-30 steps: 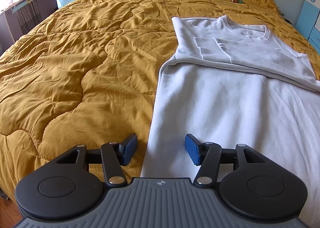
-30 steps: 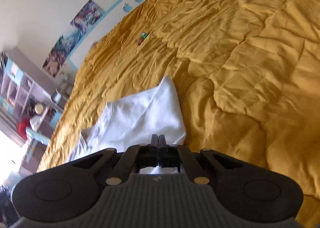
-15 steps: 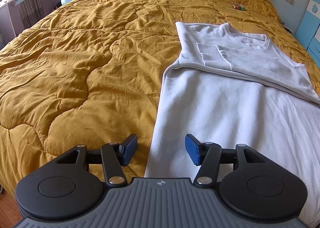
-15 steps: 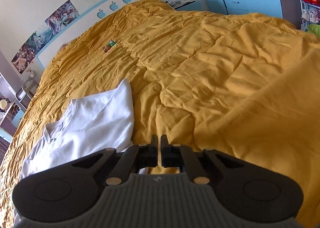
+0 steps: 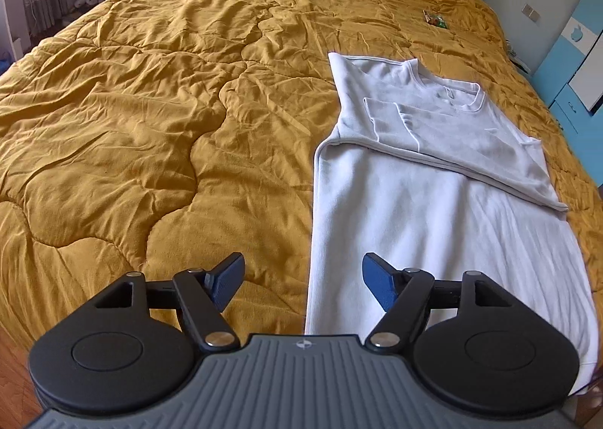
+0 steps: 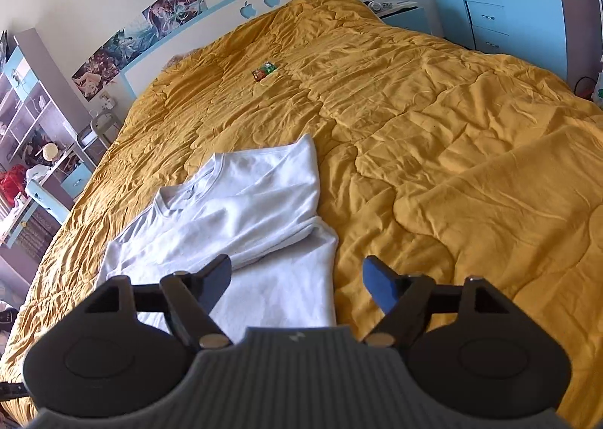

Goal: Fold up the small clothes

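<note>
Both claws spread, right claw (image 6: 297,280) newly opened

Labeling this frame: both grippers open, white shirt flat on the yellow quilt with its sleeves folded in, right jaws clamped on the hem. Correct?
Not quite: the right gripper is not clamped on anything. The right wrist view shows its jaws spread wide above the white shirt. The rest holds: left gripper open, sleeves folded in, yellow quilt underneath.
</note>
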### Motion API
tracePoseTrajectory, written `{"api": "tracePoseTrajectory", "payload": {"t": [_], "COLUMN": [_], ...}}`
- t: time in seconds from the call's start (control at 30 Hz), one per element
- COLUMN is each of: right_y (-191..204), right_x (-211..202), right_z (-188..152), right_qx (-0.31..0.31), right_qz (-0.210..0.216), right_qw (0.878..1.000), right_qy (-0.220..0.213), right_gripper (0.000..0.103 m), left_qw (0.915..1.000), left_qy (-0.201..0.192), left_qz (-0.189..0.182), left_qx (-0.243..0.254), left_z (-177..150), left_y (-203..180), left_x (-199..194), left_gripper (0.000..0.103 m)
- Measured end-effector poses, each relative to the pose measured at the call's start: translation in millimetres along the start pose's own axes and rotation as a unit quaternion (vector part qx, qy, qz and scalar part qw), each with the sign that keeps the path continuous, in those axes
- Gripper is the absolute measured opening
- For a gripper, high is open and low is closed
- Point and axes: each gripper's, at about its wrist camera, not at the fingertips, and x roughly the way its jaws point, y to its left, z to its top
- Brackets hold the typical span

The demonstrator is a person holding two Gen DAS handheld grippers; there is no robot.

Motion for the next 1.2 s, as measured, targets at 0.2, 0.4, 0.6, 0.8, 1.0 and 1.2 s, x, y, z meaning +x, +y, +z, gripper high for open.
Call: {"api": "tracePoseTrajectory", "payload": {"t": [0.2,0.4,0.6,0.8,1.0,1.2], "right_y": [3,-29,-49,-53,-45,-33], "right_x": [-23,-36,-53,-50,-45,-65], "right_z": [-36,-76,-111,-127,-137,-142], "right_qx": [-0.027,0.038,0.082,0.095,0.074,0.028], "right_qz": [-0.056,-0.055,-0.053,-0.027,-0.013,0.023], "right_qw": [0.993,0.976,0.964,0.96,0.956,0.962], "right_qy": [0.099,0.208,0.248,0.261,0.283,0.269], "right_gripper": [0.075,0.075,0.075,0.066,0.051,0.003], "left_qw": [0.9959,0.982,0.9745,0.9716,0.974,0.9725], "left_qy": [0.07,0.148,0.192,0.205,0.196,0.205], "left_qz": [-0.053,-0.117,-0.116,-0.117,-0.112,-0.111], "left_qx": [-0.02,-0.001,-0.002,-0.013,-0.011,0.013], "left_z": [-7,-36,-59,-67,-70,-68], "left_y": [29,43,41,35,24,18], "left_x": [-15,-9,13,34,36,17], "left_gripper": [0.087,0.087,0.087,0.087,0.048,0.006]}}
